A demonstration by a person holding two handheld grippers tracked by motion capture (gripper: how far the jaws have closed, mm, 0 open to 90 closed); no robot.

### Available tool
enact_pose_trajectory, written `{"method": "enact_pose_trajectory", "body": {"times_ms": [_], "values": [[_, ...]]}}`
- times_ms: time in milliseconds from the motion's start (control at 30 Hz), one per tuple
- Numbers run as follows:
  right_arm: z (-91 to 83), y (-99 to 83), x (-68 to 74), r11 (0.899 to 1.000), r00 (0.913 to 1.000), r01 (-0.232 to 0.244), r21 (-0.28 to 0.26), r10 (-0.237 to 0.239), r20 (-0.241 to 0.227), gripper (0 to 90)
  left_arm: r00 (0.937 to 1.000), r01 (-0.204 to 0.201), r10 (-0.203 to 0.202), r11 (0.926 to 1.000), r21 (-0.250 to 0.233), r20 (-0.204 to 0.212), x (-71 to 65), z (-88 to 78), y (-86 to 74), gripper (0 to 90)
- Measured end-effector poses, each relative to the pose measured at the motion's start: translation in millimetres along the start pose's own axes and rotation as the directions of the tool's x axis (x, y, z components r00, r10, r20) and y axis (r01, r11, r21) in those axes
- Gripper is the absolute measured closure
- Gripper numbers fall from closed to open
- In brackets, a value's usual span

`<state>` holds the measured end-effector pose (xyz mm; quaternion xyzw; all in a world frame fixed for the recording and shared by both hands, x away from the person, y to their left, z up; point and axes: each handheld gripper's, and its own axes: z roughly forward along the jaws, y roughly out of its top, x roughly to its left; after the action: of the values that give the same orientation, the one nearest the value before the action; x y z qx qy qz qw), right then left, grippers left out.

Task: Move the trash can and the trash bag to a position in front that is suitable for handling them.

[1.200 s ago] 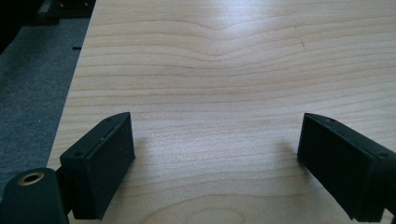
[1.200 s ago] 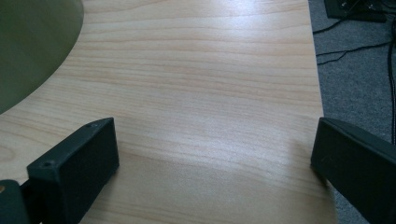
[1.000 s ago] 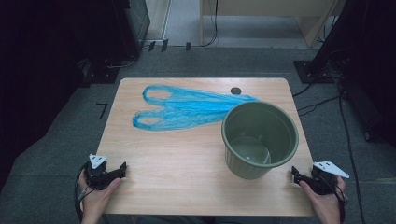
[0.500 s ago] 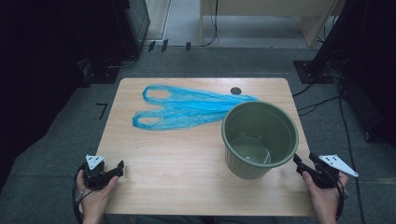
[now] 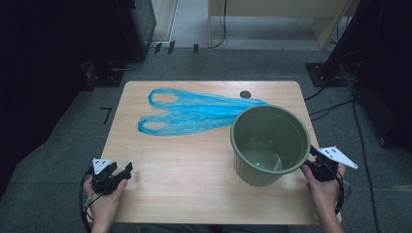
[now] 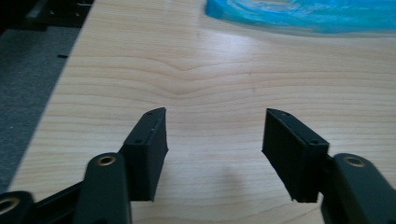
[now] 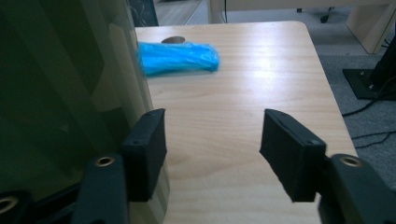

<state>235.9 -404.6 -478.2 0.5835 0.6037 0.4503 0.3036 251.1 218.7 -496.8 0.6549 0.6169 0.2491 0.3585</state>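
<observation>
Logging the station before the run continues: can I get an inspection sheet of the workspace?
Surface: wooden table, bare at the near side.
Job's things: green bucket upright, empty; blue plastic bag flat behind it.
Clutter: nothing seen.
Grippers: left claw open over bare wood, jaws just closing, nothing between; right claw open beside the bucket's wall, jaws just closing, nothing between.
Cables: black cables on the floor.
Surroundings: grey carpet.

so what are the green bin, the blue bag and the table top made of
The green bin looks like moulded plastic, olive with a dull sheen: smooth walls, a rolled rim, soft reflections in the right gripper view. The blue bag seems thin plastic film: translucent, creased, lying flat with loop handles. The table top shows pale wood grain; solid wood or a printed laminate, I cannot tell.
</observation>
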Motion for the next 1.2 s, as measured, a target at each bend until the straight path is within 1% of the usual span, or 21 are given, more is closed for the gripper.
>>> {"method": "enact_pose_trajectory", "body": {"times_ms": [67,100,300,367,433,500,533,600,633,667,800,833,867,900,933,1000,1033,1067,1100,1133,1200], "values": [[4.7,1.3,1.6,1.0,1.0,-0.004,-0.008,0.004,-0.007,41.7,0.9994,0.003,-0.002,1.0,-0.006,0.034,-4.9,1.4,2.0,43.4],[6.8,2.4,3.9,1.0,0.9998,0.003,-0.017,-0.004,-0.019,41.9,0.9984,-0.008,0.008,0.9999,-0.009,0.056,-10.4,2.8,4.7,45.3],[7.8,2.8,13.0,0.999,0.9982,0.027,-0.017,-0.028,-0.053,41.9,0.9969,-0.006,0.007,0.9999,-0.016,0.079,-24.0,6.2,12.9,48.8],[8.1,2.9,17.0,0.999,0.9973,0.031,-0.011,-0.031,-0.066,41.8,0.9958,0.007,-0.005,0.9997,-0.025,0.091,-29.0,6.4,16.6,48.7],[8.2,3.4,23.3,0.999,0.9957,0.045,-0.012,-0.046,-0.081,41.9,0.995,0.007,-0.004,0.9994,-0.035,0.1,-34.1,6.2,19.8,50.2],[8.2,3.9,25.6,0.999,0.9955,0.042,-0.012,-0.043,-0.084,41.9,0.9935,0.008,-0.003,0.999,-0.043,0.113,-40.0,6.5,22.6,51.3],[8.3,5.1,30.3,0.999,0.9949,0.038,-0.016,-0.039,-0.093,41.9,0.9905,0.009,-0.003,0.9989,-0.046,0.138,-46.1,7.5,25.5,52.9],[8.3,5.8,32.9,0.999,0.9945,0.039,-0.017,-0.041,-0.096,42.0,0.9891,0.009,-0.002,0.9988,-0.049,0.147,-49.4,8.4,26.8,53.6],[9.1,7.5,38.3,0.999,0.9942,0.038,-0.023,-0.04,-0.1,42.2,0.9867,0.01,-0.002,0.9987,-0.051,0.162,-53.0,9.1,28.2,54.9],[9.1,7.5,38.3,0.999,0.9942,0.038,-0.023,-0.04,-0.1,42.2,0.9845,0.011,-0.001,0.9984,-0.055,0.175,-57.0,10.0,29.5,54.9],[11.2,10.4,51.8,0.999,0.9943,0.039,-0.036,-0.043,-0.098,43.1,0.9814,0.012,0.001,0.9977,-0.067,0.192,-71.8,12.7,35.5,53.4],[12.6,11.5,58.8,0.998,0.9945,0.043,-0.048,-0.047,-0.094,43.1,0.9811,0.007,0.006,0.9976,-0.069,0.193,-75.1,13.0,37.0,53.5],[12.6,11.5,58.8,0.998,0.9945,0.043,-0.048,-0.047,-0.094,43.1,0.9808,0.002,0.013,0.9971,-0.076,0.195,-78.9,13.3,38.3,53.5],[14.4,12.4,65.2,0.998,0.9938,0.042,-0.053,-0.047,-0.1,43.1,0.9776,-0.008,0.025,0.9966,-0.082,0.209,-86.7,14.3,40.6,54.5],[14.4,12.4,65.2,0.998,0.9938,0.042,-0.053,-0.047,-0.1,43.1,0.9776,-0.008,0.025,0.9966,-0.082,0.209,-86.7,14.3,40.6,55.2],[16.5,13.1,71.4,0.998,0.9922,0.043,-0.049,-0.049,-0.115,43.0,0.9732,-0.02,0.038,0.9963,-0.083,0.227,-94.4,15.7,42.3,55.9],[19.3,13.2,78.1,0.998,0.9893,0.047,-0.047,-0.053,-0.136,42.9,0.9691,-0.03,0.049,0.9961,-0.083,0.242,-102.4,17.4,43.4,57.8],[19.3,13.2,78.1,0.998,0.9893,0.047,-0.047,-0.053,-0.136,42.9,0.9691,-0.03,0.049,0.9961,-0.083,0.242,-102.4,17.4,43.4,58.5],[21.6,13.2,84.9,0.997,0.9869,0.055,-0.045,-0.061,-0.149,42.9,0.9649,-0.04,0.061,0.9956,-0.085,0.256,-109.9,19.2,44.5,59.0],[22.8,13.3,88.2,0.997,0.9857,0.058,-0.043,-0.064,-0.155,42.7,0.9649,-0.04,0.061,0.9956,-0.085,0.256,-109.9,19.2,44.5,59.4],[25.3,13.4,94.4,0.997,0.983,0.061,-0.041,-0.067,-0.171,42.3,0.9602,-0.047,0.069,0.9951,-0.087,0.271,-117.5,20.2,47.5,60.2]]}}
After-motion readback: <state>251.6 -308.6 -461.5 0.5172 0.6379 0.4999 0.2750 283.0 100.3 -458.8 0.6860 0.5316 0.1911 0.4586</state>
